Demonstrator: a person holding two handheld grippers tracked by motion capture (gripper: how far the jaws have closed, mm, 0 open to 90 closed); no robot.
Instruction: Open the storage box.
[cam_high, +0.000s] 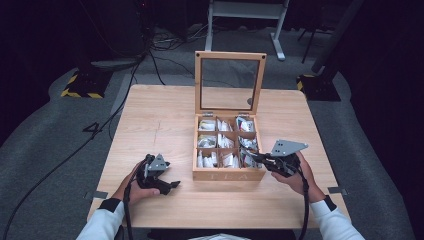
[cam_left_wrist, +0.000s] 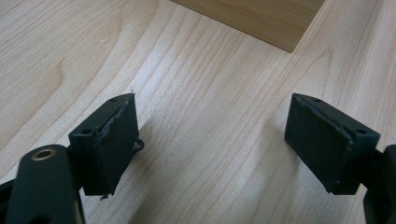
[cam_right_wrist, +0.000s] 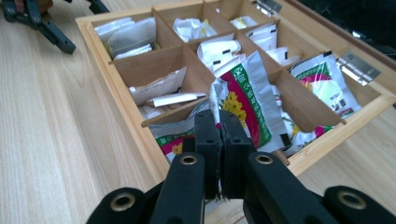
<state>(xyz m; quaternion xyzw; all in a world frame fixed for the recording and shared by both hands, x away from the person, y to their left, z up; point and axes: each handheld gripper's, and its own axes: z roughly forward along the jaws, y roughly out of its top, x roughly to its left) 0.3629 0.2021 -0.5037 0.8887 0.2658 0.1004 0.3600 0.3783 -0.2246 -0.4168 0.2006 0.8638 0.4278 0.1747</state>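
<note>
An open wooden tea box (cam_high: 229, 175) with nine compartments of tea sachets stands mid-table, its glass lid (cam_high: 230, 82) upright at the back. My right gripper (cam_high: 257, 159) hovers at the box's near right corner, shut on a white, green and red sachet (cam_right_wrist: 247, 100) with yellow flowers. The sachet stands tilted above the near right compartments (cam_right_wrist: 219, 121). My left gripper (cam_high: 175, 185) rests low over the bare table left of the box, open with nothing between its pads (cam_left_wrist: 116, 140). A corner of the box (cam_left_wrist: 261, 18) lies ahead of it.
Bare wood stretches left of the box and along the front edge of the table (cam_high: 150, 125). The upright lid blocks the back of the box. Cables (cam_high: 100, 125) and stand feet lie on the grey floor behind the table.
</note>
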